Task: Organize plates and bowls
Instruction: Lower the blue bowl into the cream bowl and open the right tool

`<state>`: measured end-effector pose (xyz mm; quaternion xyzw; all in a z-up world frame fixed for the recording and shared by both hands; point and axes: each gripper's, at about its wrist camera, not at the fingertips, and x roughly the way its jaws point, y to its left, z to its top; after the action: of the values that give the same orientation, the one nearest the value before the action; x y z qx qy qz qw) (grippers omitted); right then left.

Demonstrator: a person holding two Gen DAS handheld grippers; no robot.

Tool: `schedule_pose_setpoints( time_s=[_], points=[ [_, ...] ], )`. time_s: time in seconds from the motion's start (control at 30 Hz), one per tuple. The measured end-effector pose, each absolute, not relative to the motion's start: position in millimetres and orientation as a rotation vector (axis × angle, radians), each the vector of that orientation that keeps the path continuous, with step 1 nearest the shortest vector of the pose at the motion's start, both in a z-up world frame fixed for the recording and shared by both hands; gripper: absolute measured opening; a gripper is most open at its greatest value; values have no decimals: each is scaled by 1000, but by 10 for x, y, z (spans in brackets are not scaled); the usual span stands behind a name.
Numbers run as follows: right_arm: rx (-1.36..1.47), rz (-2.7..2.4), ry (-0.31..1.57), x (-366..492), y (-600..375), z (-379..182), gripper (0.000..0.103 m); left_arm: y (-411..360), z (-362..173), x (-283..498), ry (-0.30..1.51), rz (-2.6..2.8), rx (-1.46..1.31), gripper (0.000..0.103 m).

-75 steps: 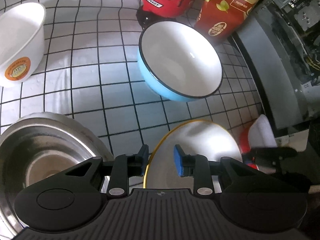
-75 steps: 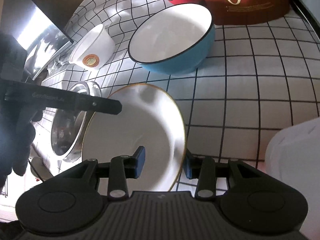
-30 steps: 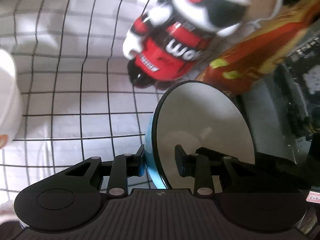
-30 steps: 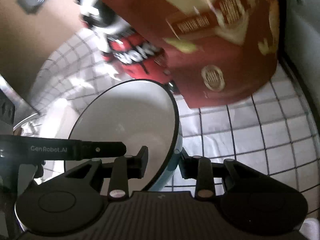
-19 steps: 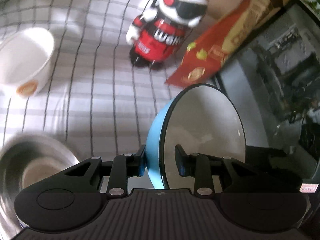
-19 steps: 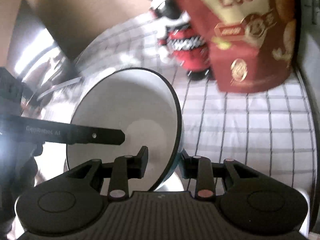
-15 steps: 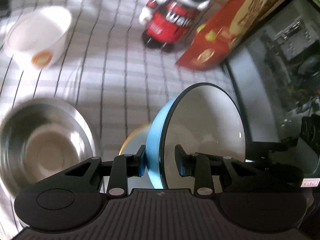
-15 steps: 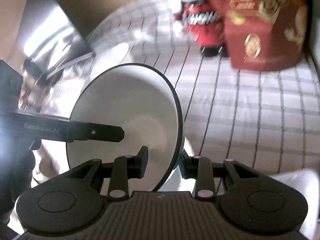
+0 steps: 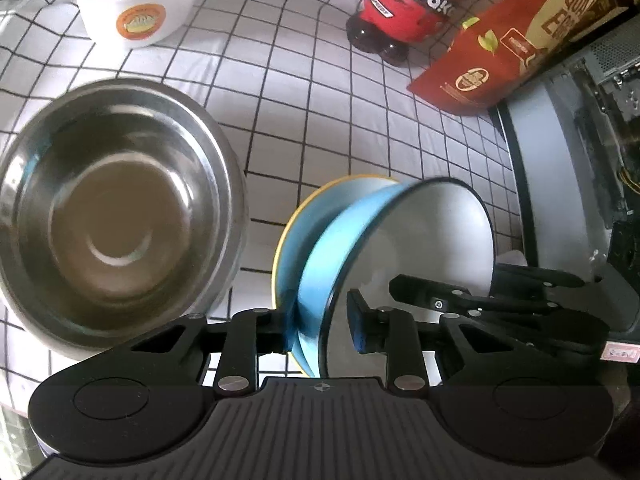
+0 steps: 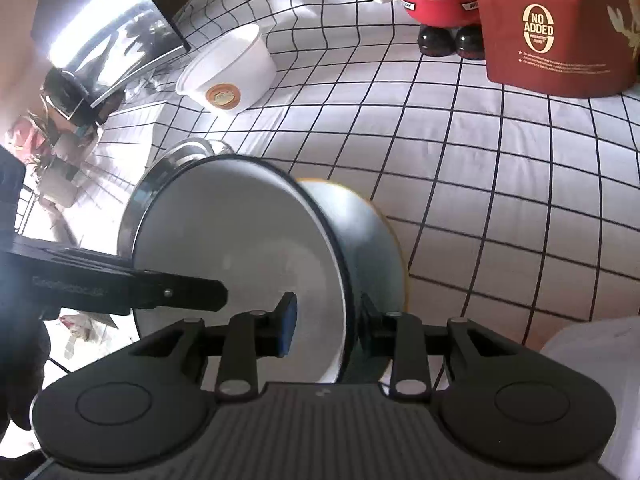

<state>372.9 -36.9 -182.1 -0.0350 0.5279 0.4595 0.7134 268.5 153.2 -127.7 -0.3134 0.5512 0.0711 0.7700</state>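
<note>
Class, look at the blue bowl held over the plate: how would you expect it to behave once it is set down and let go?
The blue bowl looks rigid and glossy, so its rim may slip between the pads of the left gripper and right gripper. It hangs tilted above the yellow-rimmed plate, so it could rock before settling.

The bowl (image 9: 400, 248) tilts over the plate (image 9: 320, 204), right of the steel bowl (image 9: 116, 216).

Red pouch (image 10: 556, 28) reads "NO ADDED"; toy figure (image 9: 408, 0) "waka".
</note>
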Motion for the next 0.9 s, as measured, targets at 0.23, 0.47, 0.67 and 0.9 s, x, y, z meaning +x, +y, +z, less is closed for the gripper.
schedule_pose_setpoints(
  time_s=[0.23, 0.47, 0.67, 0.9],
  points=[
    [-71, 1004, 1161, 3792, -348, -1790, 32, 1562, -1186, 2729, 1209, 139, -630, 29],
    [-99, 987, 1108, 3786, -422, -1692, 33, 1595, -1122, 2665, 1178, 151, -632, 28],
    [-134, 1000, 1037, 3754, -471, -1536, 33, 1687, -986, 2430, 1092, 168, -715, 23],
    [-161, 1098, 859, 3771, -297, -1129, 33, 2071, -681, 1717, 830, 455, -777, 24]
  ],
)
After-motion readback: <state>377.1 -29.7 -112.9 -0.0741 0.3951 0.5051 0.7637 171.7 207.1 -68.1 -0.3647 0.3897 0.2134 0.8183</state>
